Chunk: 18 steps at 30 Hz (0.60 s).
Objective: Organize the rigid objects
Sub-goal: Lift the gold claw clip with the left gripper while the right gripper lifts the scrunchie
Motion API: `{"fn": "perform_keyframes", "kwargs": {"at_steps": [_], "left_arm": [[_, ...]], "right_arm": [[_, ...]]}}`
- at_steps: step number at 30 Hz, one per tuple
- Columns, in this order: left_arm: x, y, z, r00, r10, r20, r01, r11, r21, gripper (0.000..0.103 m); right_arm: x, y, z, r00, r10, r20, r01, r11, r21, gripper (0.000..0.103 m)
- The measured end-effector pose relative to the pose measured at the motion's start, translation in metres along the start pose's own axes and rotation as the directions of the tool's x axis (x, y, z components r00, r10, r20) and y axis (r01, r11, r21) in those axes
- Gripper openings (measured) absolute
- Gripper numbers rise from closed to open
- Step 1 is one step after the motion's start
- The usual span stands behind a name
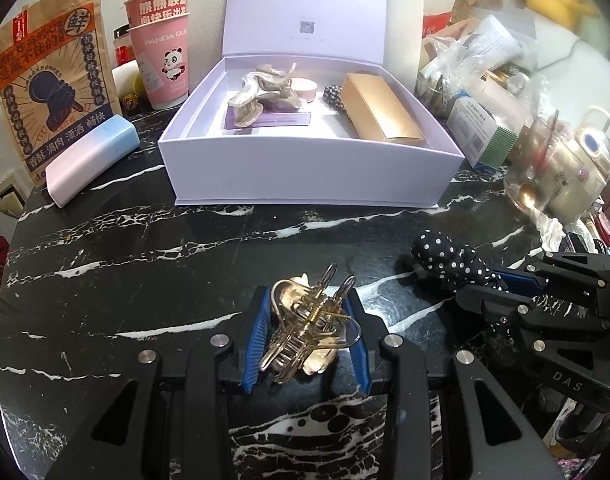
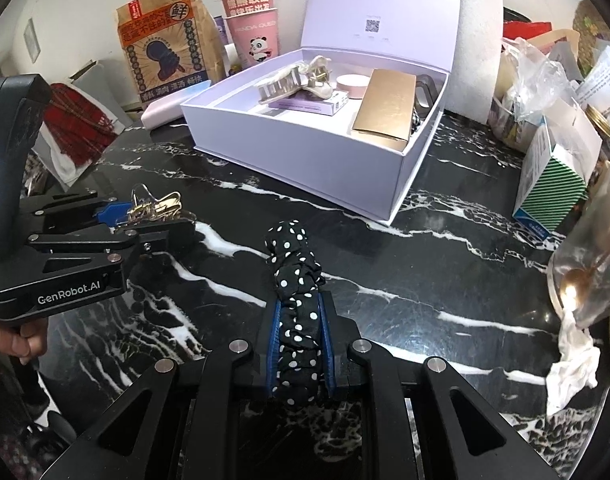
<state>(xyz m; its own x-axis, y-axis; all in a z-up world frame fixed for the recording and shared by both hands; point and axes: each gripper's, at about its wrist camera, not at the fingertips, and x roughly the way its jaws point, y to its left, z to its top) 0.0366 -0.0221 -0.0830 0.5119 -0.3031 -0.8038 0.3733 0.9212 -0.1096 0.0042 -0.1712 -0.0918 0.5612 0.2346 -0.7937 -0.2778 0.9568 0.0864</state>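
My left gripper (image 1: 309,304) is shut on a gold metal hair claw (image 1: 305,334), held just above the black marble table (image 1: 145,280); it also shows in the right wrist view (image 2: 153,208). My right gripper (image 2: 300,312) is shut on a black polka-dot fabric hair accessory (image 2: 295,276), seen in the left wrist view (image 1: 453,258) at the right. An open lilac box (image 1: 305,168) stands at the back of the table. It holds a pearly hair claw (image 1: 261,88), a gold carton (image 1: 381,112), a pink round tin (image 1: 303,88) and a purple card (image 1: 273,120).
A pastel blue-pink case (image 1: 93,156), a brown snack bag (image 1: 53,76) and pink paper cups (image 1: 161,48) stand left of the box. Cluttered cartons and plastic bags (image 1: 481,80), a glass jar (image 1: 545,168) and crumpled tissue (image 2: 573,364) crowd the right edge.
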Motion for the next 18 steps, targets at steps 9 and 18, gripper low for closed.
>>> {"fn": "perform_keyframes", "kwargs": {"at_steps": [9,18], "left_arm": [[-0.009,-0.01,0.002,1.0,-0.019,-0.003,0.019,1.0,0.009,0.036],[-0.015,-0.021,0.007,0.999,-0.036,-0.004,0.036,0.999,0.019,0.036]], "right_arm": [[-0.018,0.006,0.0,1.0,0.004,0.025,-0.004,1.0,-0.011,0.017],[-0.035,0.001,-0.005,0.999,-0.01,0.038,0.009,1.0,0.012,0.017]]}}
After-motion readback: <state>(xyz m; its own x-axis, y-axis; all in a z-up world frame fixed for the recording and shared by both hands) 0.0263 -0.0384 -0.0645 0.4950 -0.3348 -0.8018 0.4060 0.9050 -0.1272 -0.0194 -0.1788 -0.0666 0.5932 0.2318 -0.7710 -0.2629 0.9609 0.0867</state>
